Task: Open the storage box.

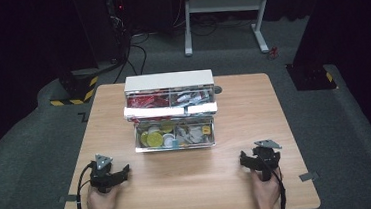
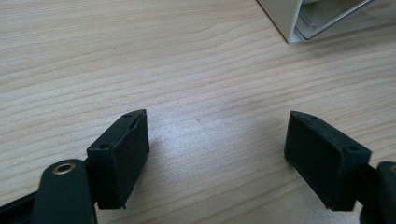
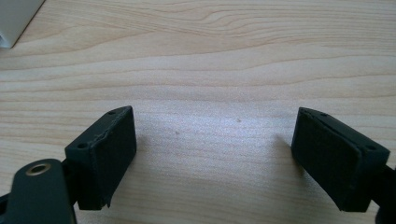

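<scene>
A white two-tier box (image 1: 171,110) stands open at the middle of the wooden table (image 1: 254,109). Its upper tray holds red and silver items, and its lower tray (image 1: 174,135) holds yellow and white round pieces and small parts. My left gripper (image 1: 121,172) rests low on the table at the front left, jaws wide open with bare wood between them (image 2: 217,140). At the front right my right gripper (image 1: 244,160) sits the same way, open and empty (image 3: 215,140). A corner of the box (image 2: 322,18) appears in the left gripper view.
A hand holds each gripper from the table's near edge, cables trailing down. Beyond the table are a grey floor, a white desk frame (image 1: 224,11), black stands with yellow-black striped bases (image 1: 72,91) and loose cables.
</scene>
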A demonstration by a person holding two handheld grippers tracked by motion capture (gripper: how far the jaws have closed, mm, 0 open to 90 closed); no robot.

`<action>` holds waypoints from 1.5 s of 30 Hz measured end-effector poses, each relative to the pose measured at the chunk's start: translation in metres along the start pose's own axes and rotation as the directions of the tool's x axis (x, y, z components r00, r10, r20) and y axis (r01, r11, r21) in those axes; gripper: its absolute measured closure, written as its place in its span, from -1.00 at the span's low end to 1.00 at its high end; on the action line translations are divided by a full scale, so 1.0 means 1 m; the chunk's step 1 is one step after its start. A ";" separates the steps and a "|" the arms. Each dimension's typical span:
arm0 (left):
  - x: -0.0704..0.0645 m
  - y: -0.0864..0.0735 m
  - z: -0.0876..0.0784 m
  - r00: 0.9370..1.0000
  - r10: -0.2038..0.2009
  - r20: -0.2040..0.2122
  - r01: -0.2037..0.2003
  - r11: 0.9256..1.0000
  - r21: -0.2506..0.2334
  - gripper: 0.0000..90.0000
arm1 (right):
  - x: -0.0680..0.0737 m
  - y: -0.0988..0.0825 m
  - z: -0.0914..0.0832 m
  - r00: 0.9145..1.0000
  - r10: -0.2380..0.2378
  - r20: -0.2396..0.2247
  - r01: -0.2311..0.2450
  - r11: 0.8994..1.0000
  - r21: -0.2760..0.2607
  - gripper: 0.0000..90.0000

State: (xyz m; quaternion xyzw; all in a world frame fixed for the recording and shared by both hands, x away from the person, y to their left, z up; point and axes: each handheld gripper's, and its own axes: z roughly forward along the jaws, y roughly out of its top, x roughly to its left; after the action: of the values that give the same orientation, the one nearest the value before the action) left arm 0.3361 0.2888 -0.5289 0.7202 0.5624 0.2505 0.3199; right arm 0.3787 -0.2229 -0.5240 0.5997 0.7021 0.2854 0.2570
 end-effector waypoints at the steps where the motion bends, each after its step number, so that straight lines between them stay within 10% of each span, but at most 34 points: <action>1: 0.000 0.000 0.000 1.000 0.000 0.000 0.000 1.000 0.000 -0.50 | 0.000 0.000 0.000 1.000 0.000 0.000 0.000 1.000 0.000 -0.69; 24: 0.000 0.000 0.000 1.000 -0.001 -0.001 0.001 1.000 0.000 -0.50 | 0.012 -0.005 -0.005 0.996 0.068 0.063 -0.068 0.998 -0.002 -0.69; 32: 0.000 0.000 0.000 1.000 -0.003 0.000 0.003 1.000 -0.001 -0.49 | 0.020 -0.009 -0.012 0.998 -0.058 -0.018 0.057 0.998 -0.037 -0.38; 45: 0.000 0.000 0.000 1.000 -0.004 -0.001 0.004 1.000 -0.002 -0.49 | 0.012 -0.013 -0.022 0.995 0.015 -0.100 -0.027 0.992 -0.125 -0.41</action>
State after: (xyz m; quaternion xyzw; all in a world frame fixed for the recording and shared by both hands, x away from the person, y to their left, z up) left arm 0.3363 0.2888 -0.5290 0.7186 0.5635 0.2509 0.3210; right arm 0.3518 -0.2145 -0.5180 0.5748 0.6880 0.3613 0.2564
